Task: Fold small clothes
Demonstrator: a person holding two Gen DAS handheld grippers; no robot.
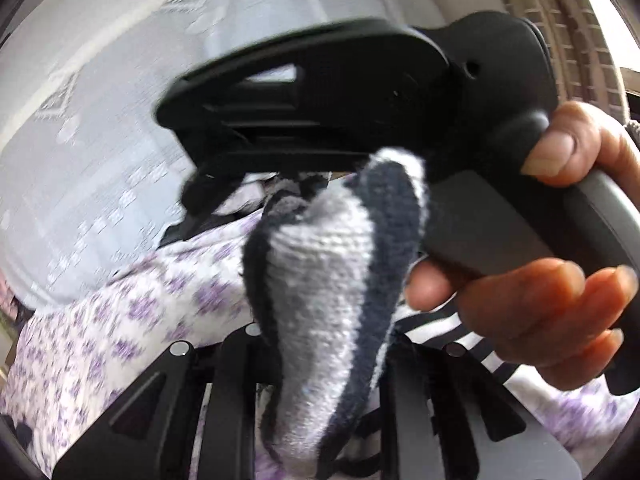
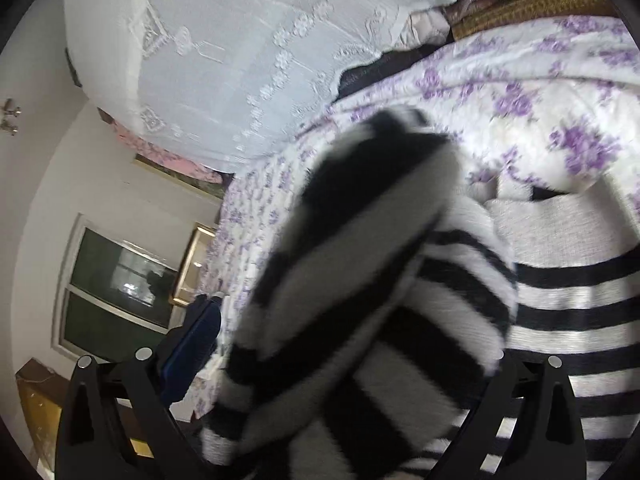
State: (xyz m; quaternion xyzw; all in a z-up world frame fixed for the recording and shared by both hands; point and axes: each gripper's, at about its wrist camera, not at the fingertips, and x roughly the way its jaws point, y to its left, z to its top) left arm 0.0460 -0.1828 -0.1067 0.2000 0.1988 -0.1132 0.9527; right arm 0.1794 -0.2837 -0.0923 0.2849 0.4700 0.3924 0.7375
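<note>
Right, my left gripper (image 1: 320, 364) jaws pinch a grey-and-navy striped knit sock (image 1: 324, 280); right gripper (image 2: 316, 412) jaws pinch a black-and-white striped knit garment (image 2: 360, 280) above the purple-floral quilted bed (image 2: 520, 92).

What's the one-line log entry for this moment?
left gripper: shut on striped sock | right gripper: striped sweater bunched between its fingers, grip unclear | surface: floral bedspread | fold: not finished

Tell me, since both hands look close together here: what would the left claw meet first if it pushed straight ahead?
Probably the right claw, which crosses just ahead of the grey striped sock the left claw holds; depth is unclear through the blur. Beyond lies the floral bedspread.
</note>
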